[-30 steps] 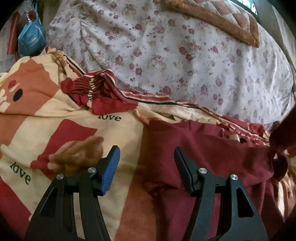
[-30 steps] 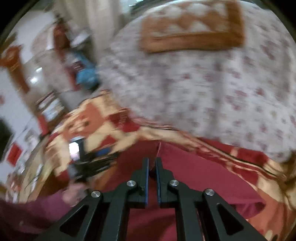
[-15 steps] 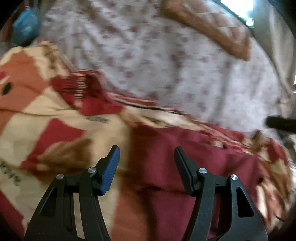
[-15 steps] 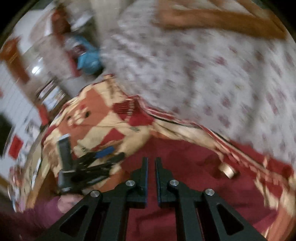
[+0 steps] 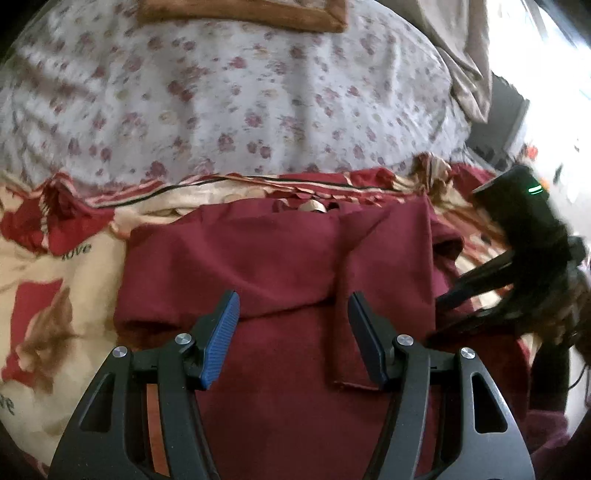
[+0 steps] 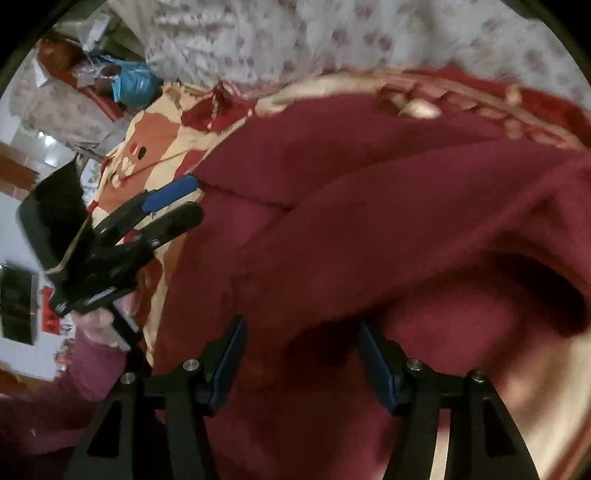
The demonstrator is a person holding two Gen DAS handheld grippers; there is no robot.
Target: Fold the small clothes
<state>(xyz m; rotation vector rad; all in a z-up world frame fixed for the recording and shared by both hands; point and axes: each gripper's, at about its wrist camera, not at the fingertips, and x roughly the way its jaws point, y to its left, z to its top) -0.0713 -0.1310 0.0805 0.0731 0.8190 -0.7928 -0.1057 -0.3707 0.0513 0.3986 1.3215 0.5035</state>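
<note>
Left gripper point(image 5: 293, 314) jaws stand apart, nothing pinched, blue pads point(image 5: 221, 341) hanging over the maroon garment point(image 5: 280, 258) at lower centre of the left wrist frame; whether the tips touch the cloth, cannot tell. Right gripper point(image 6: 299, 343) jaws are opening, a raised fold of the same maroon garment point(image 6: 369, 221) humps up between them in the right wrist frame, pads not pressing on it. Garment lies spread on the cream-and-red printed blanket point(image 5: 44, 295), filling the middle of the left wrist frame, one folded flap running down its right half, a short sleeve sticking out at right. A pale tag point(image 5: 312, 206) shows at the neckline, upper centre. Right gripper point(image 5: 480, 299) also shows at right edge of the left wrist frame, blurred, tips at the garment's right side. Left gripper point(image 6: 184, 199) shows at left of the right wrist frame, held by a hand point(image 6: 107, 314) in a maroon sleeve point(image 6: 66, 391), tips near the garment's left edge. Floral bedsheet point(image 5: 221, 92) fills the upper part, a brown-bordered quilt point(image 5: 243, 14) at top. Blue bag point(image 6: 133, 83) upper left of the right wrist frame.
</note>
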